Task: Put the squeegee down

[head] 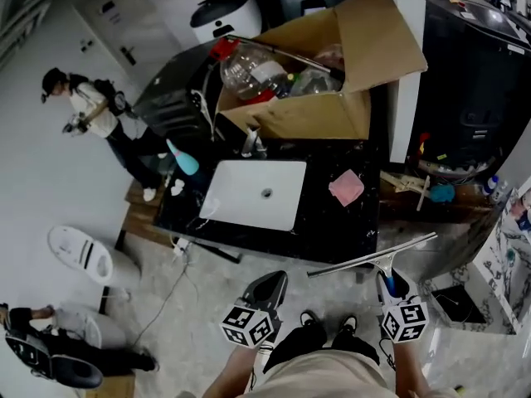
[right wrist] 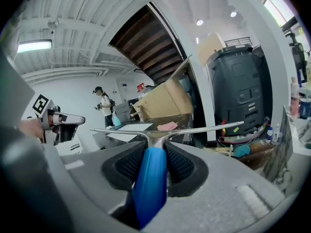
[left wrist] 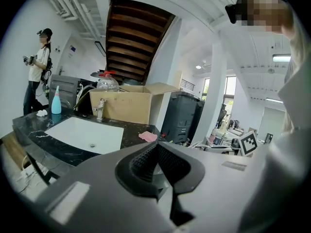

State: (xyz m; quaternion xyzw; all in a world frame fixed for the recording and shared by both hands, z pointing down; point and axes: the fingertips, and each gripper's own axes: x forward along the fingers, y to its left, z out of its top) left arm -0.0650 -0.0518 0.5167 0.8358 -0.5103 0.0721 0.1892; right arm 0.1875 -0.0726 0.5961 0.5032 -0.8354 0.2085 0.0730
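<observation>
The squeegee [head: 375,258] has a long metal blade and a blue handle [right wrist: 150,183]. My right gripper [head: 390,287] is shut on that handle, and the blade [right wrist: 160,130] lies crosswise just past its fingertips. It hangs over the floor in front of the black stone counter [head: 332,222] with the white sink [head: 253,194]. My left gripper [head: 267,292] is to its left, also short of the counter, shut with nothing between its pads [left wrist: 146,161]. In the left gripper view the sink [left wrist: 85,134] lies ahead and to the left.
On the counter lie a pink cloth [head: 346,187], a blue bottle [head: 184,161] and a big open cardboard box [head: 332,81] of clutter. A black bin [head: 469,98] stands to the right. A person [head: 87,110] stands far left; a cable [head: 170,284] runs over the floor.
</observation>
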